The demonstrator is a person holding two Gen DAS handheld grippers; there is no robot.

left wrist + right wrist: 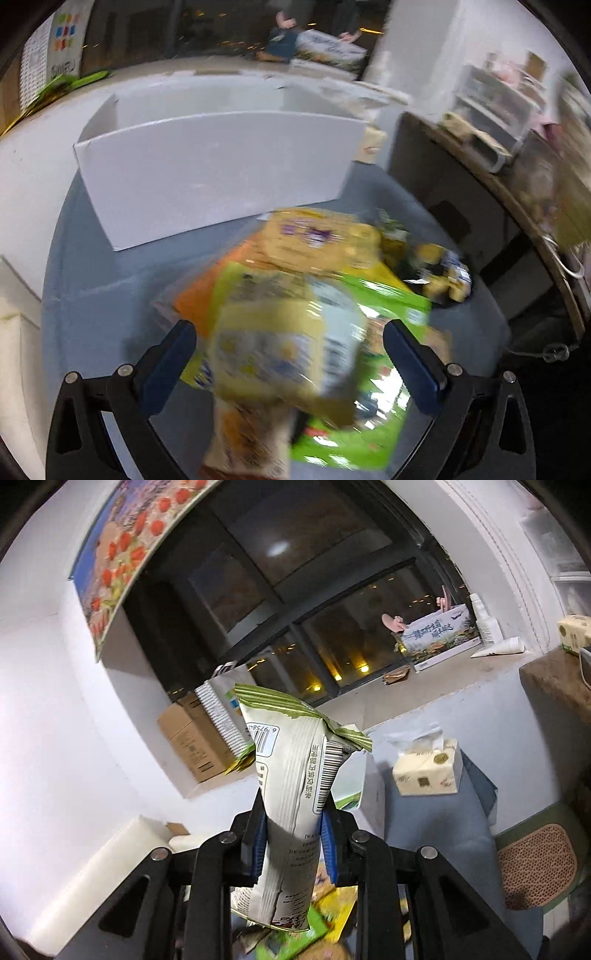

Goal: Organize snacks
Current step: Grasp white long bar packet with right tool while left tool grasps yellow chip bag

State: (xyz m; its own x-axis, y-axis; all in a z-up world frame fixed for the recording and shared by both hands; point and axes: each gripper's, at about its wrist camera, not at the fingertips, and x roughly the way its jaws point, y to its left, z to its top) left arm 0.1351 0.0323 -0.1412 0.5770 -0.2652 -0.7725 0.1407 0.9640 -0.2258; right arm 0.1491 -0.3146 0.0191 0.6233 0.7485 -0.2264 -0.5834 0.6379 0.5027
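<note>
In the left wrist view a pile of snack packets point(332, 280), yellow, orange and green, lies on the grey-blue tabletop point(92, 302). My left gripper point(291, 336) hangs open over the pile. A blurred yellow packet point(284, 347) sits between its blue pads without touching them. Behind the pile stands an open white cardboard box point(214, 173). In the right wrist view my right gripper point(293, 801) is shut on a white and green snack packet point(295, 760), held upright and lifted above the pile, with its crimped green end on top.
A tissue pack point(424, 771) stands on the table to the right, beside the white box point(371, 794). A brown carton point(195, 738) sits on the window sill. A dark wooden shelf with plastic drawers point(498, 110) borders the table's right side, and a green chair point(535, 864) stands lower right.
</note>
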